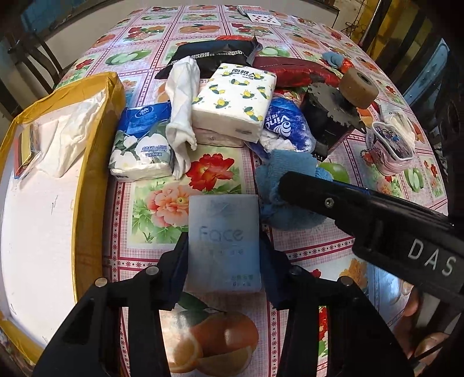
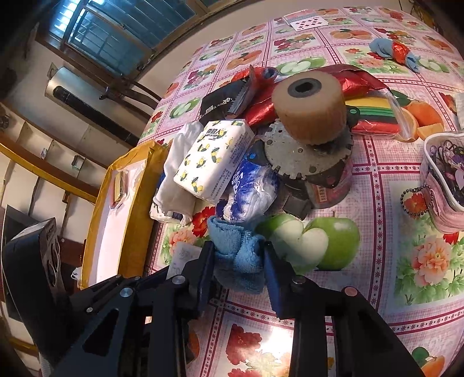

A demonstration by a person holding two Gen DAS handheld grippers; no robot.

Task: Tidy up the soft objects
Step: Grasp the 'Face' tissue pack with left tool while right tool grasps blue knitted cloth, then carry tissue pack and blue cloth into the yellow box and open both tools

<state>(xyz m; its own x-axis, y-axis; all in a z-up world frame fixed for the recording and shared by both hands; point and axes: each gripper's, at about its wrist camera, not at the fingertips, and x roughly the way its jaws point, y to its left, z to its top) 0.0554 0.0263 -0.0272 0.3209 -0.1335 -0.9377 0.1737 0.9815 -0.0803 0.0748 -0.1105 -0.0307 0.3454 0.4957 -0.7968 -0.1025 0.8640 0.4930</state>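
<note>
A pale blue tissue pack printed "Face" [image 1: 224, 243] is gripped between the fingers of the left claw [image 1: 223, 255], which is closed against its two long sides; the pack is held just above the fruit-patterned tabletop [image 1: 313, 252]. To the left of this claw, an open box with yellow-taped edges [image 1: 87, 179] is seen, with a white crumpled tissue [image 1: 66, 139] lying inside near its far end. To its right, the right claw's black body is seen reaching in over a blue towel [image 1: 290, 188].

In the right wrist view, the blue towel [image 2: 240, 249] is clamped between the fingers of the right claw [image 2: 239, 261], bunched up where it is squeezed and resting on the tabletop [image 2: 377, 203].

Beyond the left claw, a floral tissue pack [image 1: 142, 148] is placed just beside the box, with a white cloth [image 1: 182, 110] draped over it. Behind the towel, a blue-and-white plastic wrapper [image 1: 287, 127] is found, and a lemon-printed tissue pack [image 1: 235, 101] is stacked on another pack beside it. Farther right of that, a tan roller [image 2: 310, 107] stands on a toothed metal disc [image 2: 304, 156]. A black packet [image 1: 211, 58] and a red foil bag [image 1: 293, 72] lie farther back. At the far edge, playing cards [image 1: 261, 14] are visible.
</note>
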